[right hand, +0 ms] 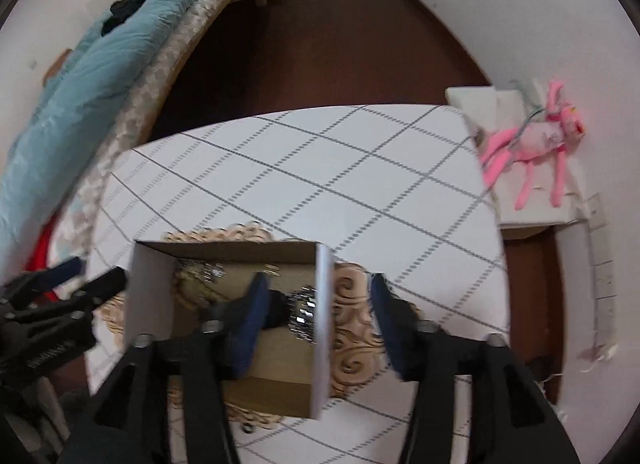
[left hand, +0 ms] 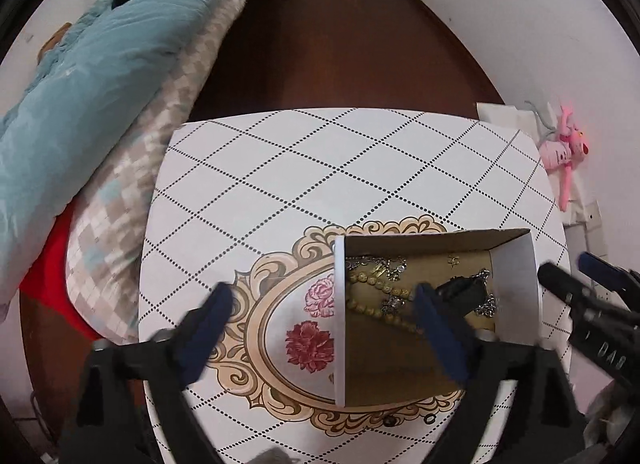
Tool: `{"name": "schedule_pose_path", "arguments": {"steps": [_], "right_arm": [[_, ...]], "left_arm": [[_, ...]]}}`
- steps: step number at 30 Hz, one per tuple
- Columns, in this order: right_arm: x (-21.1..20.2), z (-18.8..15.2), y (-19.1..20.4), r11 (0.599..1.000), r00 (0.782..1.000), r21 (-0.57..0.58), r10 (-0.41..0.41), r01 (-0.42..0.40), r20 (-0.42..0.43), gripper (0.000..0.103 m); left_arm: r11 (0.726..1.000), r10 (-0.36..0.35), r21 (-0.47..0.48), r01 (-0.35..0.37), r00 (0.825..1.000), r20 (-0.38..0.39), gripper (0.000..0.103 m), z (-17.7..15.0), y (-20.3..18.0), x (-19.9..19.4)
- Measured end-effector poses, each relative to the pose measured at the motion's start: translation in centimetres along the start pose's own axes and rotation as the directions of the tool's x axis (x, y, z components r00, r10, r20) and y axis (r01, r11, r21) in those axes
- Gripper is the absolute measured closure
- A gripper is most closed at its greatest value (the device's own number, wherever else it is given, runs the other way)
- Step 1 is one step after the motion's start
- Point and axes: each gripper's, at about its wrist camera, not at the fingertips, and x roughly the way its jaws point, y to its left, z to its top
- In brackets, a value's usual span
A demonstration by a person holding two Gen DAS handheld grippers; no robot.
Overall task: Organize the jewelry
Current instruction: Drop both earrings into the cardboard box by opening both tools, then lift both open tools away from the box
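An open cardboard box (left hand: pixel 516 284) with white outer walls stands on the table; it also shows in the right wrist view (right hand: pixel 148 296). Inside lie a yellow bead string (left hand: pixel 380 292), silver chains (left hand: pixel 376 264) and a black and silver piece (left hand: pixel 468 288), which also shows in the right wrist view (right hand: pixel 300 312). My left gripper (left hand: pixel 320 296) is open and straddles the box's left wall. My right gripper (right hand: pixel 316 296) is open and straddles the box's right wall; its fingertips (left hand: pixel 560 276) show at the right of the left wrist view.
The table (left hand: pixel 320 167) has a white diamond-pattern cloth with a floral medallion (left hand: pixel 308 344). A bed with a teal quilt (left hand: pixel 100 83) runs along the left. A pink plush toy (right hand: pixel 536 147) lies on a white box at the right. Two small items (left hand: pixel 408 420) lie near the table's front edge.
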Motion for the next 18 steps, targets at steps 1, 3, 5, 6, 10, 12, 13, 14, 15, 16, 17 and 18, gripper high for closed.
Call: {"name": "schedule_pose_path", "arguments": {"steps": [1, 3, 5, 6, 10, 12, 13, 14, 15, 16, 17, 18], "right_arm": [[0.0, -0.4, 0.2, 1.0, 1.0, -0.013, -0.027, 0.027, 0.002, 0.022], [-0.1, -1.3, 0.5, 0.998, 0.999, -0.04, -0.054, 0.054, 0.0, 0.003], [0.0, -2.2, 0.9, 0.995, 0.997, -0.061, -0.08, 0.079, 0.0, 0.001], [0.0, -2.6, 1.0, 0.994, 0.996, -0.065, -0.084, 0.084, 0.002, 0.001], [-0.6, -4.0, 1.2, 0.992, 0.993, -0.055, -0.116, 0.117, 0.026, 0.0], [-1.2, -4.4, 1.2, 0.991, 0.992, -0.048, -0.12, 0.122, 0.04, 0.0], [-1.7, -4.6, 1.3, 0.992, 0.992, -0.046, -0.119, 0.121, 0.048, 0.0], [-2.2, -4.7, 1.4, 0.992, 0.992, -0.041, -0.115, 0.117, 0.056, 0.0], [-2.6, -4.7, 1.4, 0.992, 0.991, -0.039, -0.116, 0.118, 0.063, 0.0], [-3.4, -4.9, 1.4, 0.992, 0.991, -0.038, -0.114, 0.117, 0.075, 0.0], [-3.9, -5.0, 1.5, 0.993, 0.99, -0.034, -0.112, 0.115, 0.085, 0.0], [-4.8, -5.2, 1.6, 0.993, 0.989, -0.03, -0.109, 0.112, 0.101, 0.0]], "left_arm": [[1.0, 0.001, -0.004, -0.001, 1.0, 0.003, 0.0, -0.4, 0.1, 0.0], [1.0, 0.01, -0.015, -0.01, 1.0, 0.0, 0.0, -1.1, 0.2, 0.0], [1.0, 0.02, -0.014, -0.02, 1.0, 0.008, 0.0, -1.7, 0.1, 0.0], [1.0, 0.021, -0.017, -0.021, 1.0, 0.008, 0.0, -2.1, 0.1, -0.1], [1.0, 0.022, -0.021, -0.022, 1.0, 0.012, 0.0, -3.2, 0.0, -0.7], [1.0, 0.019, -0.022, -0.018, 1.0, 0.025, 0.0, -3.5, 0.0, -1.5], [1.0, 0.02, -0.021, -0.019, 0.999, 0.036, 0.0, -3.7, -0.1, -2.0], [1.0, 0.02, -0.021, -0.019, 0.999, 0.043, 0.0, -3.8, -0.1, -2.4], [1.0, 0.02, -0.019, -0.019, 0.998, 0.058, 0.0, -3.9, -0.1, -3.1], [1.0, 0.021, -0.018, -0.02, 0.997, 0.07, 0.0, -4.1, -0.2, -3.7], [1.0, 0.022, -0.016, -0.02, 0.996, 0.081, 0.0, -4.2, -0.2, -4.2], [1.0, 0.019, -0.014, -0.017, 0.996, 0.093, 0.0, -4.4, -0.3, -4.9]]}}
